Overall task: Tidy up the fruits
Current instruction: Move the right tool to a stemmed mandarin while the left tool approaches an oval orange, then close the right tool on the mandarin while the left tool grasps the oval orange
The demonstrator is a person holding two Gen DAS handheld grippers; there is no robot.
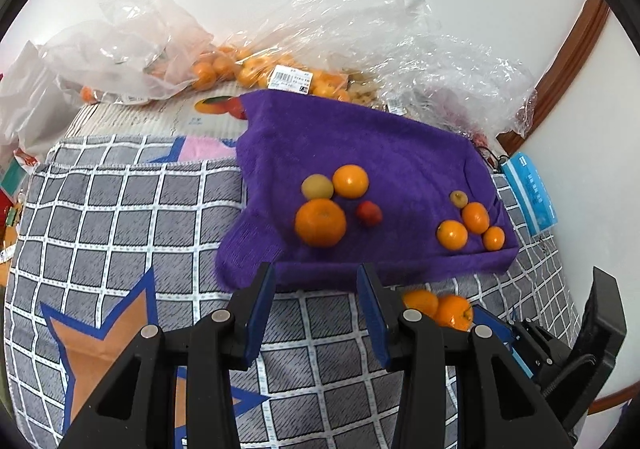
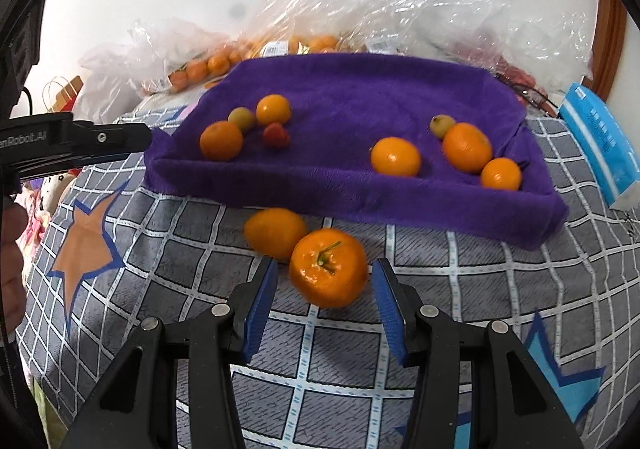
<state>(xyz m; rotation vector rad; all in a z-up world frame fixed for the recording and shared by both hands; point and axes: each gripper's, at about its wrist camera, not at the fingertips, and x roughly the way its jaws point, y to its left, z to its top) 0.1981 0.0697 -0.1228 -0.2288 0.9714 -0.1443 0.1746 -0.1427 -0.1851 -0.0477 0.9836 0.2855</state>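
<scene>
- Landmark: purple towel (image 2: 352, 97), spread on the grey checked blanket (image 2: 200, 249). All places below go by it.
- On the towel, two clusters of fruit. Left cluster: big mandarin (image 2: 221, 140), greenish small fruit (image 2: 241, 118), orange (image 2: 273, 109), small red fruit (image 2: 276, 135). Right cluster: orange (image 2: 395, 156), mandarin (image 2: 467, 147), small orange (image 2: 501, 173), small greenish fruit (image 2: 441, 125).
- Off the towel, just in front of its near edge: stemmed mandarin (image 2: 328, 267), stem up, touching a smooth orange (image 2: 275, 233) behind it to the left.
- Right gripper (image 2: 325, 289): jaws apart, stemmed mandarin sits between the blue pads (image 2: 260, 305), gaps on both sides, nothing gripped.
- Left gripper (image 1: 316, 301): jaws apart, empty, over the blanket at the towel's near edge; points toward the left cluster.
- Behind the towel: plastic bags (image 2: 400, 1), more oranges inside. Blue packet (image 2: 598, 141) to its right.
- Step, my read: right gripper picks the stemmed mandarin to put it on the towel.
- To do it well: go a bit lower and further in so the pads meet the widest part, centre it, close gently; the skin is soft.
- Risk: the left pad may nudge the touching orange and roll it. Lift straight up before crossing the towel's raised edge.
- Which cluster it belongs in: cannot tell; the sorting rule is unclear.
</scene>
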